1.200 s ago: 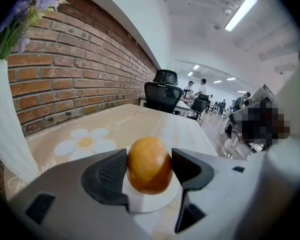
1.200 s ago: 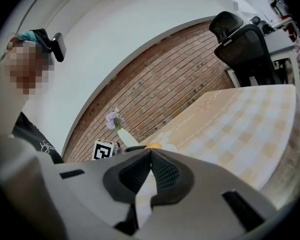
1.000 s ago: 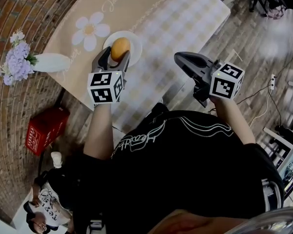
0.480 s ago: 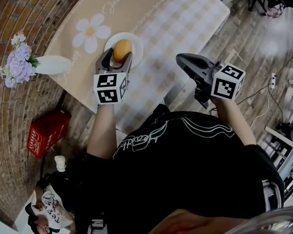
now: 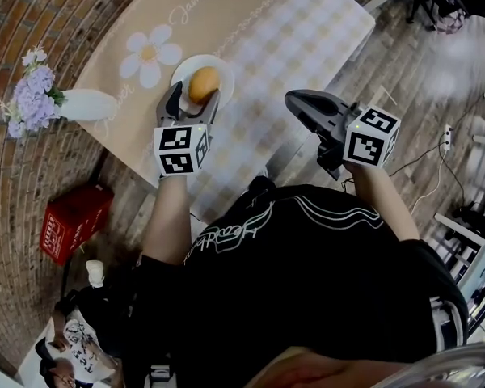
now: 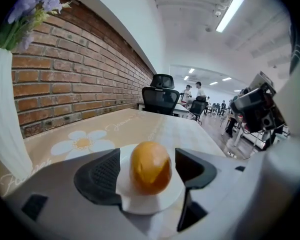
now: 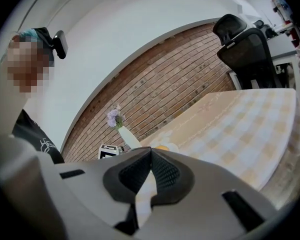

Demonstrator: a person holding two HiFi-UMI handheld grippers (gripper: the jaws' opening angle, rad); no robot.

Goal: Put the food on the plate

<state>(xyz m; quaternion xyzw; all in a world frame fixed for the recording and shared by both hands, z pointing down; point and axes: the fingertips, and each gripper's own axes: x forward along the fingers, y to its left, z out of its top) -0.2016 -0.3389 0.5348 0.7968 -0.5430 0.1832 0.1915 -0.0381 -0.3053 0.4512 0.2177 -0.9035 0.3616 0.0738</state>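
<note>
Table (image 5: 291, 39) under a beige cloth with a daisy print and pale checks fills the upper middle of the head view, and a brick wall (image 5: 32, 23) runs along its left side. Below it, a person (image 5: 307, 297) in a black top takes up the lower half of the frame. A red crate (image 5: 75, 221) sits at the left edge, off the table.

The left gripper (image 5: 196, 95) reaches onto the table left of centre. Its jaws have just been opening and now stand wide apart, one on each side of the food, with the pads not pressing on it. The right gripper (image 5: 293, 97) hangs right of centre over the table's near edge, its jaws together with nothing between them.

A white vase (image 5: 85, 103) holding purple flowers (image 5: 34, 95) lies toward the table's left corner. The white plate (image 5: 226, 73) rests just right of the daisy print. The food (image 5: 204, 82), round and orange, sits on the middle of the plate.
</note>
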